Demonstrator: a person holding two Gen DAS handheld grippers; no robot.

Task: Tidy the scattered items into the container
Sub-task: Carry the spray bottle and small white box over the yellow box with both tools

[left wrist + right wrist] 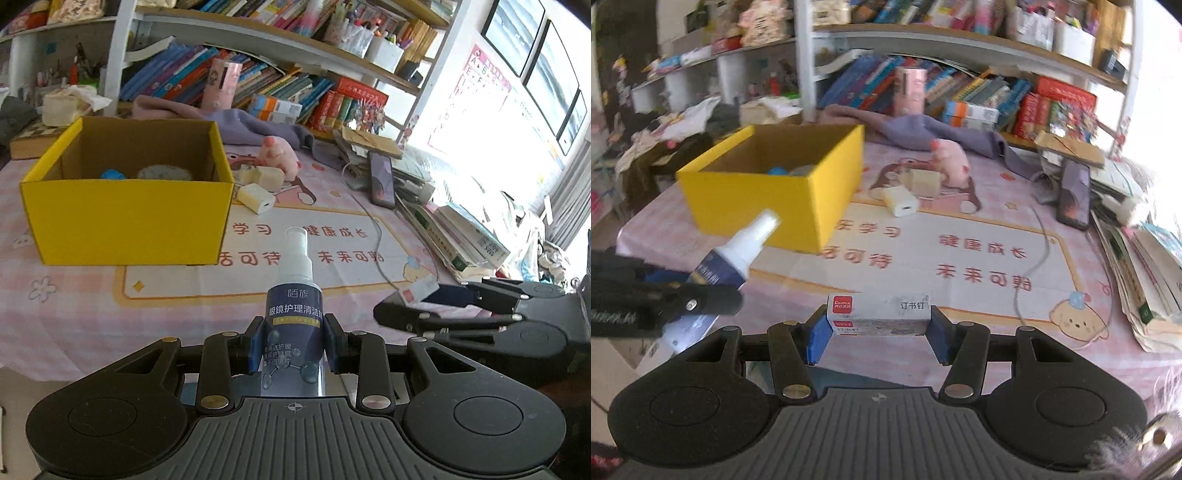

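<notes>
The left gripper (293, 341) clamps a lens-cleaner spray bottle (294, 295); the right gripper (879, 332) pinches a staples box (879, 314), both short of the yellow box (125, 218) (two items already inside). White chargers (256, 198) and a pink toy (280, 155) remain on the mat.

A: The box (125, 218)?
B: Bright yellow outside, plain brown card inside.
A: The spray bottle (295, 317)?
B: Navy label with white characters, white cap.
A: The staple box (879, 314)?
B: White and grey, with a red corner mark.
A: The bench (74, 310) cover?
B: Pink, with flowers, cartoon bears and orange characters.
</notes>
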